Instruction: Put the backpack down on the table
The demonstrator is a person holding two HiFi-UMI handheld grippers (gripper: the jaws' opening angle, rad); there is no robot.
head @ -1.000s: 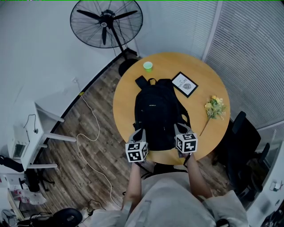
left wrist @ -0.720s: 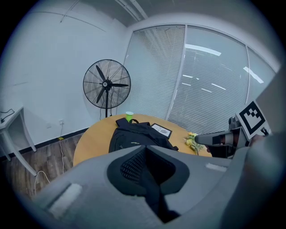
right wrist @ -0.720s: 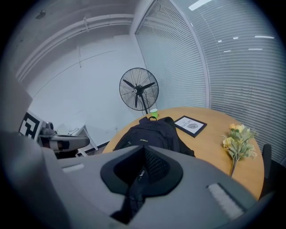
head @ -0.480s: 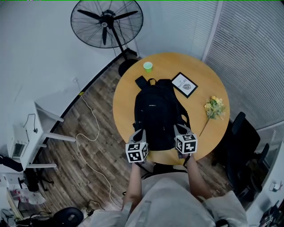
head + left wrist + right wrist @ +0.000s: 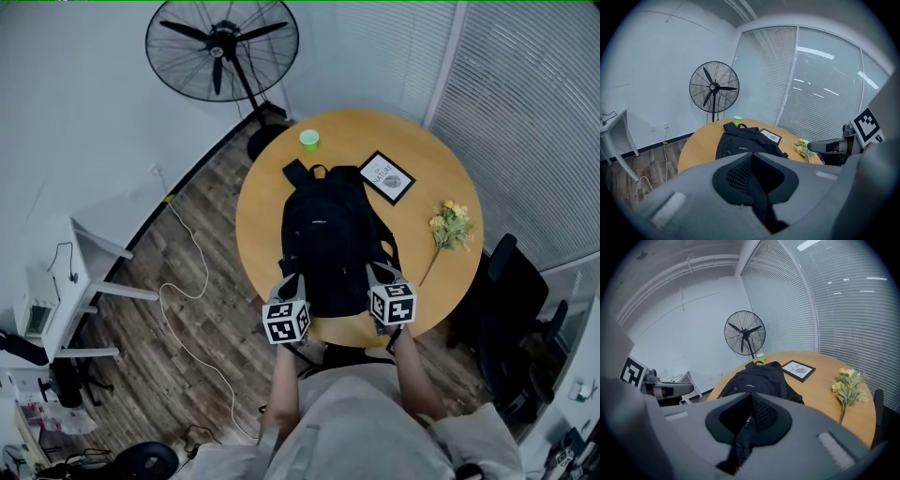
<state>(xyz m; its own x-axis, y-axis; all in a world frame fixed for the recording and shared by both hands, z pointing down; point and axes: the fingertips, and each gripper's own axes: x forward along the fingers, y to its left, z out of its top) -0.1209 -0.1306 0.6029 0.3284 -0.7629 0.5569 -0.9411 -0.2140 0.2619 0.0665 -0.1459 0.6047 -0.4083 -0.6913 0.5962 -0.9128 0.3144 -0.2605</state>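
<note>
Between the left gripper's (image 5: 292,282) closed fingers (image 5: 689,187) sits a fold of black mesh from the black fabric backpack (image 5: 328,239). The right gripper's (image 5: 376,275) fingers (image 5: 820,425) are clamped on the same bag's near end. The backpack lies flat on the round wooden worktop (image 5: 455,169), top handle pointing away. Beyond it sits a green cup (image 5: 309,140). To the right are a black-framed picture (image 5: 386,177) and a bunch of yellow flowers (image 5: 448,228). A black pedestal fan (image 5: 221,47) stands on the floor behind.

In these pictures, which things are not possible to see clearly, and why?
- Head view: near edge of the backpack, covered by the left claw and right claw.
- Head view: print on the framed picture, too small.
- Head view: inside of the green cup, too small.
- Left gripper view: near rim of the table, behind that claw.
</note>
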